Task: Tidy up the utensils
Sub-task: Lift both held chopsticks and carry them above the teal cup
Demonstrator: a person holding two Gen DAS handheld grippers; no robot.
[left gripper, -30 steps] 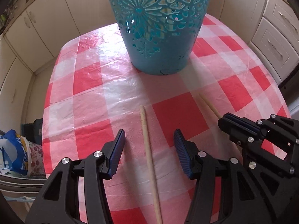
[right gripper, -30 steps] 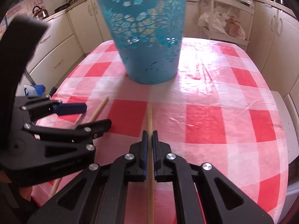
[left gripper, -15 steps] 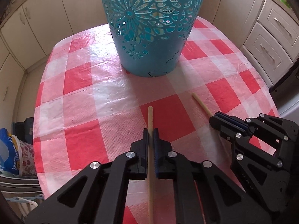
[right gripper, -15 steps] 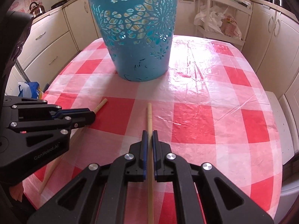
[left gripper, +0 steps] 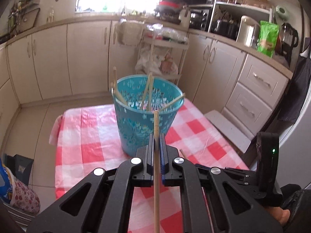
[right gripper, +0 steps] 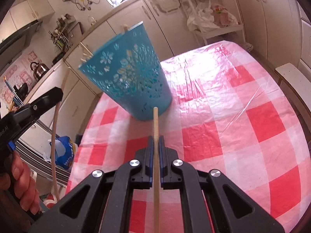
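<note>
A teal cut-out basket (left gripper: 147, 114) stands on the red-and-white checked tablecloth (left gripper: 87, 136), with several wooden chopsticks (left gripper: 147, 89) leaning inside it. My left gripper (left gripper: 156, 137) is shut on a wooden chopstick (left gripper: 156, 165), raised above the table and pointing at the basket's rim. My right gripper (right gripper: 155, 140) is shut on another wooden chopstick (right gripper: 155, 128), lifted and pointing at the basket (right gripper: 128, 81). The left gripper (right gripper: 46, 99) with its chopstick (right gripper: 54, 136) shows at the left edge of the right wrist view. The right gripper's body (left gripper: 243, 176) shows at lower right of the left wrist view.
Cream kitchen cabinets (left gripper: 58, 58) surround the table. A white trolley rack with bags (left gripper: 161, 58) stands behind the basket. A blue bag (right gripper: 64, 151) lies on the floor at the table's left. A white stool (right gripper: 291, 73) stands at the right.
Both grippers have lifted their chopsticks off the tablecloth and risen, so the basket's open top now shows in the left wrist view. The right view has tilted.
</note>
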